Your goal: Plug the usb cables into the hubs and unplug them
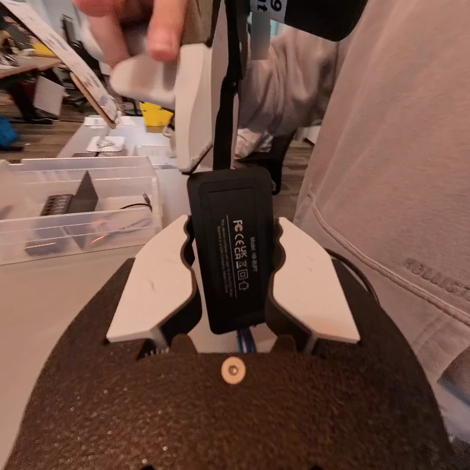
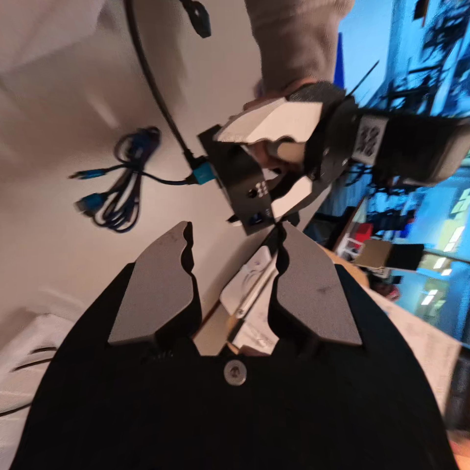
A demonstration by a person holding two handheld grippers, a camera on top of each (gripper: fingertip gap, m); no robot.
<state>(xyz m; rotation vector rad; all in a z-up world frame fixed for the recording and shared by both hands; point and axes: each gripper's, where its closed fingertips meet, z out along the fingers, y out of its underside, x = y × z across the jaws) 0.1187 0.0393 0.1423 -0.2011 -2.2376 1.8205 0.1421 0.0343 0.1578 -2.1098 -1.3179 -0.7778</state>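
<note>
My left gripper is shut on a black USB hub, which lies lengthwise between the fingers with its printed side up. A black cable runs up from the hub's far end. A blue braided cable shows at its near end. In the right wrist view the hub hangs in the left gripper above the table, with a blue USB plug in its left side. My right gripper is open and empty, its right fingertip close to the hub's lower corner.
A bundle of blue USB cables lies on the white table. A clear plastic bin at the left holds another black hub. A person's beige sweatshirt fills the right. A hand holds the right gripper above.
</note>
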